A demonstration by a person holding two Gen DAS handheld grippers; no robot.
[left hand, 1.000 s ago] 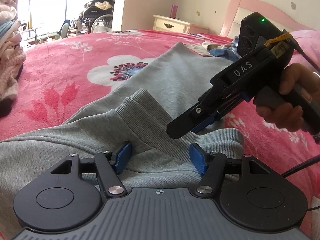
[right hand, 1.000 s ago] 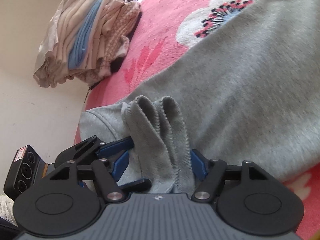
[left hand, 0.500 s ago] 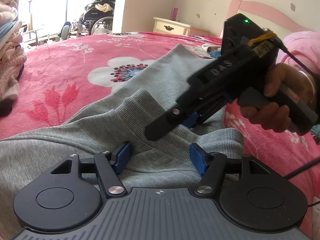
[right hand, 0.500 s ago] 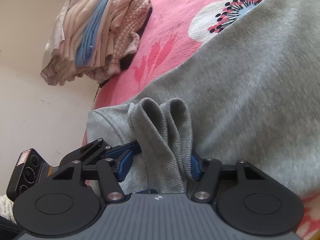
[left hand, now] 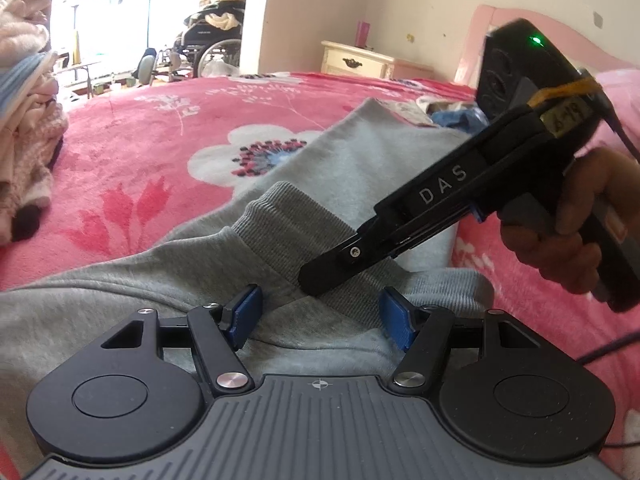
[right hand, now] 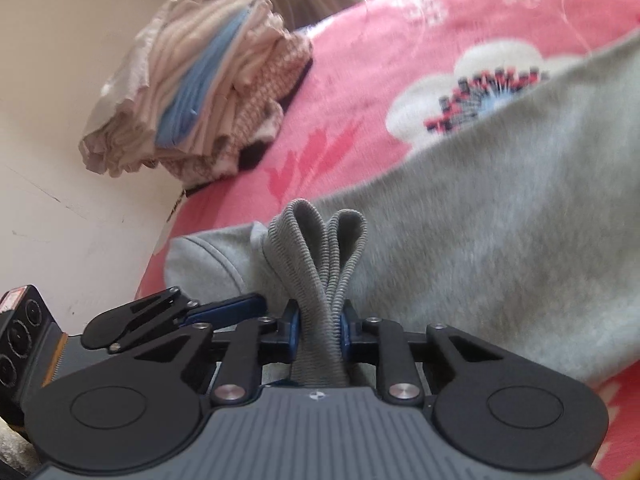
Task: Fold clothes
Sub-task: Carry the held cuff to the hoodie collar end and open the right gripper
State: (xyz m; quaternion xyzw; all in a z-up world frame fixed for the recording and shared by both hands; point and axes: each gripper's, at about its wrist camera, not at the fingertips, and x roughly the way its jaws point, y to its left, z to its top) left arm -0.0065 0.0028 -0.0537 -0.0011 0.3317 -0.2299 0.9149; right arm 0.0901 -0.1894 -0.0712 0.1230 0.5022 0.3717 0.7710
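A grey sweatshirt (left hand: 360, 152) lies spread on the pink floral bedspread (left hand: 140, 152). Its ribbed band (right hand: 320, 248) stands bunched in two folds between the blue pads of my right gripper (right hand: 318, 328), whose jaws are closing and press on it from both sides. In the left wrist view a hand holds that right gripper (left hand: 320, 280) slanting down onto the ribbed band (left hand: 288, 224). My left gripper (left hand: 322, 314) is open just in front of it, with grey cloth lying between its blue pads (left hand: 248, 312) and no pinch on it. One of its fingers (right hand: 136, 316) shows at the lower left.
A stack of folded clothes (right hand: 200, 92) sits at the bed's edge by a pale wall (right hand: 60, 220), also at far left (left hand: 24, 140). Beyond the bed stand a cream nightstand (left hand: 356, 62), a wheelchair (left hand: 212, 40) and a pink headboard (left hand: 520, 20). A black cable (left hand: 600, 352) trails at right.
My right gripper's jaws have come together on the ribbed band, squeezing its folds narrow, and it has lifted a little. The left gripper has stayed put, still open.
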